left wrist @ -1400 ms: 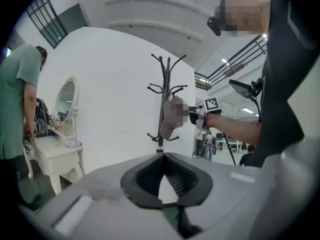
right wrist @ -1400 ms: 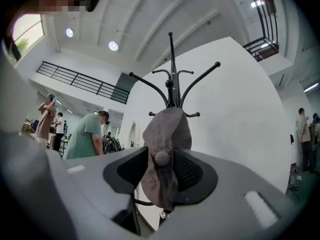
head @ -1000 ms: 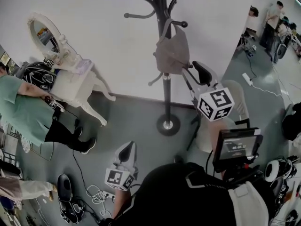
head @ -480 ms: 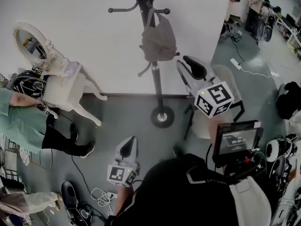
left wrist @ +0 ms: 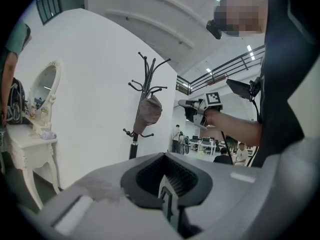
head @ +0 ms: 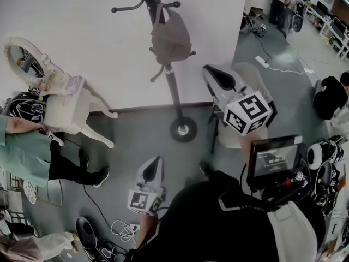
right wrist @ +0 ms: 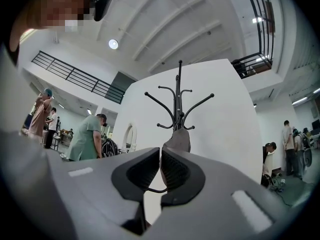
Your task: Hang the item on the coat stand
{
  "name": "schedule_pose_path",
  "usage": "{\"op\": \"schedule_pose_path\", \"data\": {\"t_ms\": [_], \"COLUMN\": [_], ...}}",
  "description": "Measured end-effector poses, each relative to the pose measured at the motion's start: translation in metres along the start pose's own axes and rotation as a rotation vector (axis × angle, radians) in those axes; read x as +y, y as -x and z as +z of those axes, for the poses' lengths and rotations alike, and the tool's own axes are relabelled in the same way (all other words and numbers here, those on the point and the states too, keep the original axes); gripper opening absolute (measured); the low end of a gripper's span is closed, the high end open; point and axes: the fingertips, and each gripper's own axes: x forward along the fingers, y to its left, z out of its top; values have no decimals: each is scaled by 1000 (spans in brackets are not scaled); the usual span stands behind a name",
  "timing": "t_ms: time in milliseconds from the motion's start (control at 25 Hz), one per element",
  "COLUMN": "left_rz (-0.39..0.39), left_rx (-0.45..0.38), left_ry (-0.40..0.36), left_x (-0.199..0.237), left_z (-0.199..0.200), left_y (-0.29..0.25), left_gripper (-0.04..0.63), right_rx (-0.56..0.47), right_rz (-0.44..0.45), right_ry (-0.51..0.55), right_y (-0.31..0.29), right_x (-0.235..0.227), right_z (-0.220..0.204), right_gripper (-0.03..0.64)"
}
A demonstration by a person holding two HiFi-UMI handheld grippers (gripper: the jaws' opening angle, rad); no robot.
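Grey cap (head: 170,37), soft, light, hangs on coat stand (head: 174,97) upper centre; probably grip by brim; right fingers (right wrist: 142,171) just closed empty, left fingers (left wrist: 150,176) shut.

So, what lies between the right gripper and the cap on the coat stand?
Nothing: in the head view only open air separates the right gripper, whose empty jaws have just been closing, from the cap. The right gripper view agrees.

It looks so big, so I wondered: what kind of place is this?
Probably a big workshop hall with a mock room: a coat stand and white dressing table before a partition wall, cables on the floor.
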Motion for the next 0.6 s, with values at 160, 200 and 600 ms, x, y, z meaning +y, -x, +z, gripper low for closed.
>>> {"op": "schedule_pose_path", "data": {"t_ms": [160, 200, 600], "left_rz": [-33, -44, -25], "left_rx": [18, 18, 2], "left_ry": [-4, -18, -40], "left_x": [-9, -10, -23], "left_z": [-1, -3, 4], "left_y": [3, 4, -7], "left_gripper": [6, 6, 6], "right_rx": [3, 1, 5], "right_rz": [-31, -36, -4], "right_ry": [0, -2, -6], "right_y": [14, 17, 29], "right_x": [2, 3, 7], "right_z": [1, 1, 3], "right_gripper": [17, 15, 9]}}
